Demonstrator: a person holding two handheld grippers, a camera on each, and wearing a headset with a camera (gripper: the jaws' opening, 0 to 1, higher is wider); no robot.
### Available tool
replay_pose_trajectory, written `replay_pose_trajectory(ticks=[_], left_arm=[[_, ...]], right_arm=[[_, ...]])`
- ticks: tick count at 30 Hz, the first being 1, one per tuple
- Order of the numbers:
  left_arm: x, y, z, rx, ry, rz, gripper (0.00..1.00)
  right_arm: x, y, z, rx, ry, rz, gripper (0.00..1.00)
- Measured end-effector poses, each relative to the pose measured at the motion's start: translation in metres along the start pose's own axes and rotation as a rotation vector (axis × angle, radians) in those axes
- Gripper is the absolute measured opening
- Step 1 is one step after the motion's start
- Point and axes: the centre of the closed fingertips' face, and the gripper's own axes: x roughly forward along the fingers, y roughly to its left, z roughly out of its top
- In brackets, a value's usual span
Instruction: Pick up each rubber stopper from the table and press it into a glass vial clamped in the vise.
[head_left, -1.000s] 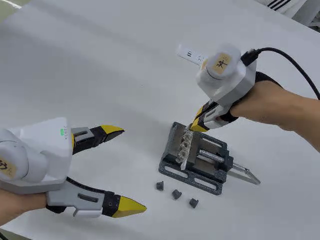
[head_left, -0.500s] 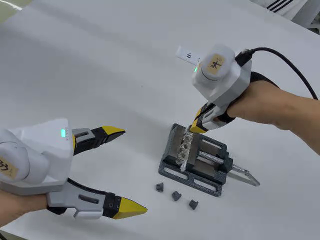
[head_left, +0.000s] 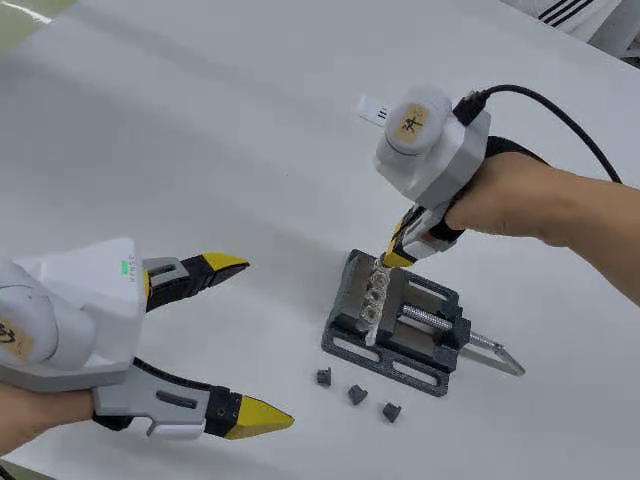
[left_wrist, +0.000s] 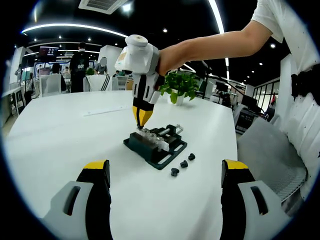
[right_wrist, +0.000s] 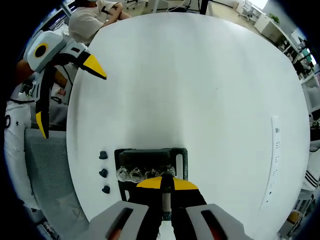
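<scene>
On the white table (head_left: 200, 150), three small dark rubber stoppers (head_left: 357, 394) lay in a short loose row, each apart from the next. They sat just beside the near edge of a dark grey vise (head_left: 440, 318), not touching it. A row of clear glass vials (head_left: 376, 292) stood upright, clamped in the vise, with its screw handle sticking out on the far side from them.

Directly above one end of that row hung the right gripper (head_left: 388, 258), pointing steeply down. Its yellow tips were pressed together into a single point, right at the mouth of the end vial. Whether anything was pinched between the tips could not be made out. The stoppers on the table lay well apart from this gripper, on the other side of the vise. The person's right hand (head_left: 500, 200) wrapped the grip from behind, the forearm reaching in from the right, and a black cable (head_left: 560, 105) looped away from the gripper's top.

Well off to the left of the vise, the left gripper (head_left: 252, 338) was held low over bare table, roughly level. Its two yellow-tipped jaws were spread wide with nothing between them, aimed toward the vise and stoppers. The left hand (head_left: 30, 415) gripped it at the lower left corner.
</scene>
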Motion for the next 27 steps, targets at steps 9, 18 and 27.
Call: replay_pose_trajectory(ticks=[9, 18, 27], left_arm=[[0.0004, 0.0001, 0.0021, 0.005, 0.0, -0.001, 0.91], [0.001, -0.0025, 0.0066, 0.016, 0.0, -0.009, 0.91], [-0.0062, -0.0008, 0.007, 0.023, 0.01, 0.006, 0.91]], right_arm=[[-0.001, 0.0, 0.0, 0.032, 0.011, 0.02, 0.0], [-0.003, 0.0011, 0.0001, 0.06, -0.023, 0.026, 0.0], [-0.0052, -0.0004, 0.0014, -0.022, -0.06, -0.019, 0.01]])
